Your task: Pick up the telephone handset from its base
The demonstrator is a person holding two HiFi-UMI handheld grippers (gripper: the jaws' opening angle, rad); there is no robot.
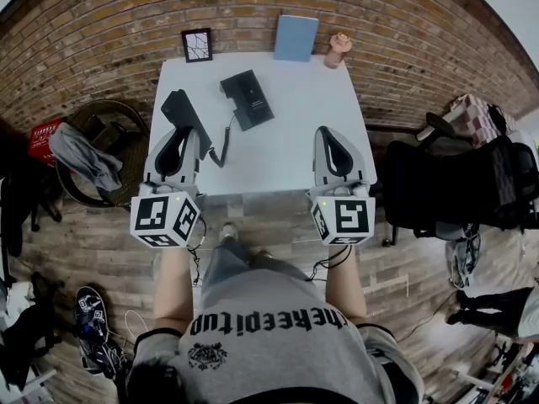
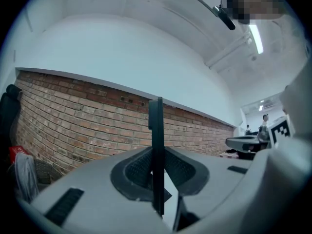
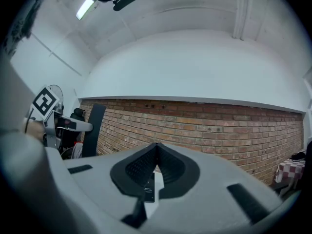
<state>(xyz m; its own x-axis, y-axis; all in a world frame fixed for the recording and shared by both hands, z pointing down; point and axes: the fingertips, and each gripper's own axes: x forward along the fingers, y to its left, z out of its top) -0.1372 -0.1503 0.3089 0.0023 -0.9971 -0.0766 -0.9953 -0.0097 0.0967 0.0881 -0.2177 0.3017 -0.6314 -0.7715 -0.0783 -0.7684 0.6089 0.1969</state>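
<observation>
While left gripper (image 1: 189, 135) clamps handset (image 1: 179, 108), right gripper (image 1: 330, 133) jaws together, empty, shirt lettering (image 1: 267, 321) unclear

The handset (image 1: 177, 108) hides its 5 o'clock end behind the left gripper (image 1: 187, 133). In the right gripper view the fingers (image 3: 174, 167) cover most of the base (image 3: 148, 188). The shirt (image 1: 278, 352) is cut off at 6 o'clock.

Office-like room, brick wall (image 1: 109, 32), white desk (image 1: 295, 154), office chair (image 1: 425, 194)
</observation>
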